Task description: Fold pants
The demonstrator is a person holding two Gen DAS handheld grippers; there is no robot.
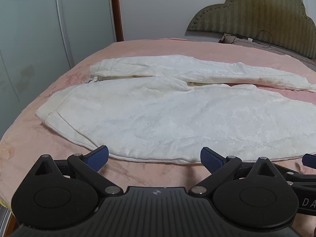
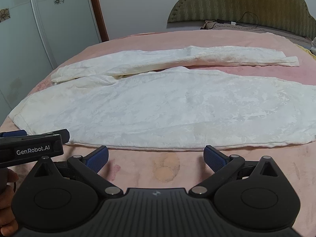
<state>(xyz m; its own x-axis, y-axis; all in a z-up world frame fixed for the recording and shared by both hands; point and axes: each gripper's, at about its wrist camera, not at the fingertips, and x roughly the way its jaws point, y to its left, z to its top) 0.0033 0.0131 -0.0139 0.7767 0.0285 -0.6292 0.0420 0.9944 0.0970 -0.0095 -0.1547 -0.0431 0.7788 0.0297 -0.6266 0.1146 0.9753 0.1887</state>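
Both claws, L (image 1: 154, 158) & R (image 2: 156, 157), agape nr pants (image 1: 177, 114); only R view shows far hem.

Left gripper (image 1: 154, 159): matte black plastic body, ribbed centre plate with a small round emblem. Two round black hubs sat either side of the plate, each with a shallow disc recess. Angular black link arms carried silver round-head pins at the joints. Fingers (image 1: 97, 158) were faced with blue textured pads. Its side bore white lettering "GenRobot.AI" (read in the right wrist view).

Right gripper (image 2: 156, 158): same build, black housing, ribbed plate, silver pins, blue dimpled pads on the fingers (image 2: 214, 159). White letters "DA" (rest cut off) showed on its side in the left wrist view.

A hand (image 2: 7, 195) was bare, no sleeve visible.
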